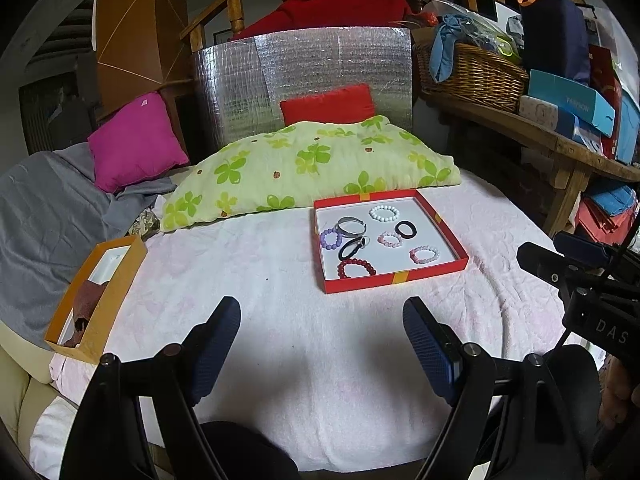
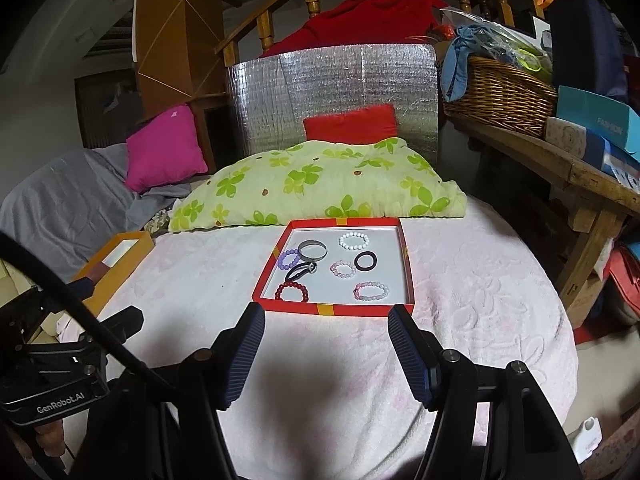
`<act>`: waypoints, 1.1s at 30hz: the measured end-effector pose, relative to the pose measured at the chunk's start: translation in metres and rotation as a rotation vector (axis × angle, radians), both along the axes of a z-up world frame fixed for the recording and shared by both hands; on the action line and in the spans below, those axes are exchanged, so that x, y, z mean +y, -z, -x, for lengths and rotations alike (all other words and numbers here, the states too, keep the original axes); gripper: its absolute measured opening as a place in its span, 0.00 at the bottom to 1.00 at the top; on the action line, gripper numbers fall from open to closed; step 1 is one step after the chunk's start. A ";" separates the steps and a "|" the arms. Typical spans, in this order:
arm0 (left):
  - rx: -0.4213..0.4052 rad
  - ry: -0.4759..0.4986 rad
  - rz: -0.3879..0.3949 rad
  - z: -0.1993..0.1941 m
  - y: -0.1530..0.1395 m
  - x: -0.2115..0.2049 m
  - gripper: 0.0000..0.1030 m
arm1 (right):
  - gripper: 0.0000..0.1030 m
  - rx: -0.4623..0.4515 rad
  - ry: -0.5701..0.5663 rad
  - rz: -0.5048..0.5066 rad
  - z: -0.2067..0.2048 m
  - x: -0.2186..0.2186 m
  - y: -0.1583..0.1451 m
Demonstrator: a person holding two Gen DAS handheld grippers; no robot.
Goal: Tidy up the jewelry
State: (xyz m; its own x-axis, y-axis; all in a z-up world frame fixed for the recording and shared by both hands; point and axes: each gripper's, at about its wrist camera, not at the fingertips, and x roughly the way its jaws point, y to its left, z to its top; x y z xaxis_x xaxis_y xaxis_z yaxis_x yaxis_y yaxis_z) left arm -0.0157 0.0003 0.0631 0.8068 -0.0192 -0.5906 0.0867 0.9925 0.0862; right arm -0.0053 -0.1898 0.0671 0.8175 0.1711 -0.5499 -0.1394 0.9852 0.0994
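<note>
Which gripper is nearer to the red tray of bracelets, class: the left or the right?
Right. The right gripper sits just short of the red tray's near edge, jaws open, facing it squarely. The left gripper is farther back, with the tray ahead and off to its right.

The shallow orange cardboard box point(image 1: 116, 276) hides most of its contents behind its near wall; the dark reddish-brown item point(image 1: 86, 304) inside cannot be identified. The right tool's point(image 2: 326, 354) lower body is cropped.
</note>
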 end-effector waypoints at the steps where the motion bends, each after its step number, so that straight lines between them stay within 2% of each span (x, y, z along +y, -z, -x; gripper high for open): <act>1: 0.000 -0.001 0.000 0.000 0.000 0.000 0.81 | 0.66 0.000 0.000 0.001 0.000 0.000 0.000; 33: 0.016 0.013 -0.002 0.001 0.003 -0.004 0.81 | 0.66 0.003 0.015 -0.015 0.000 -0.005 0.000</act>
